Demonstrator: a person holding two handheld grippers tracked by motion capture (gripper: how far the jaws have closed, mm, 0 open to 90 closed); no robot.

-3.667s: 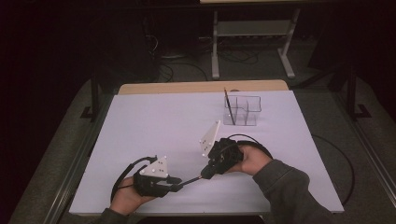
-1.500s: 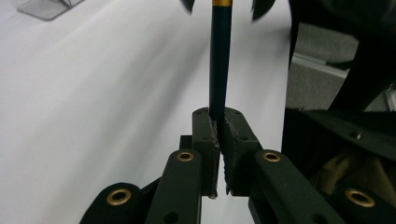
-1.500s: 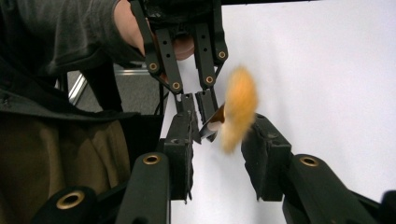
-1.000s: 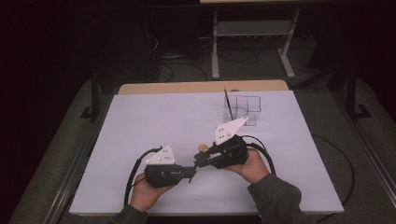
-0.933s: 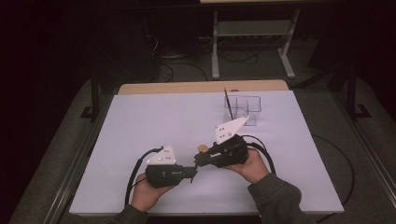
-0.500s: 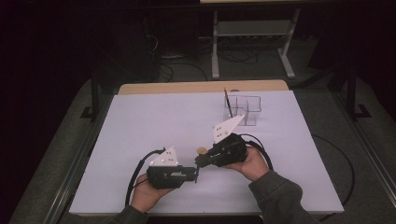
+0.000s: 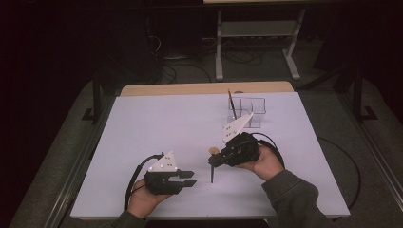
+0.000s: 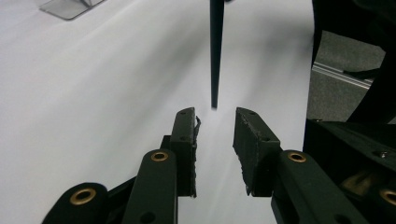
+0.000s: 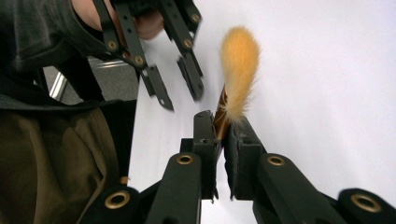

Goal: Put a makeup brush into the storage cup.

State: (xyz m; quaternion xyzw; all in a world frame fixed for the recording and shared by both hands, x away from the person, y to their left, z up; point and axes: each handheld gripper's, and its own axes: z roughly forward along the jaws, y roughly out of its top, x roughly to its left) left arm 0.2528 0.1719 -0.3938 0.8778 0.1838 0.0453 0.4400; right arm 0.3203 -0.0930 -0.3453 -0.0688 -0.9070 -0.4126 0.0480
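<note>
A paintbrush with orange bristles (image 9: 239, 70) and a thin dark handle (image 7: 212, 173) is in my right gripper (image 9: 222, 123), which is shut on its metal collar just below the bristles. In the high view the right gripper (image 7: 216, 159) is near the table's middle, and the handle points down toward the white surface. My left gripper (image 7: 190, 178) sits at the front left. Its jaws have just been opening and nothing is between them. In the left gripper view the handle tip (image 8: 215, 56) hangs just beyond the open left gripper (image 8: 215, 126).
A clear compartmented holder (image 7: 249, 111) stands at the back right of the white table cover (image 7: 157, 123), with another dark brush (image 7: 231, 102) upright in it. Cables trail from both grippers. Metal frame legs (image 7: 256, 42) stand on the floor behind the table.
The left jaws, closed on the brush handle a second ago, have opened and the handle is free of them. The right gripper has shifted slightly away with the brush.
</note>
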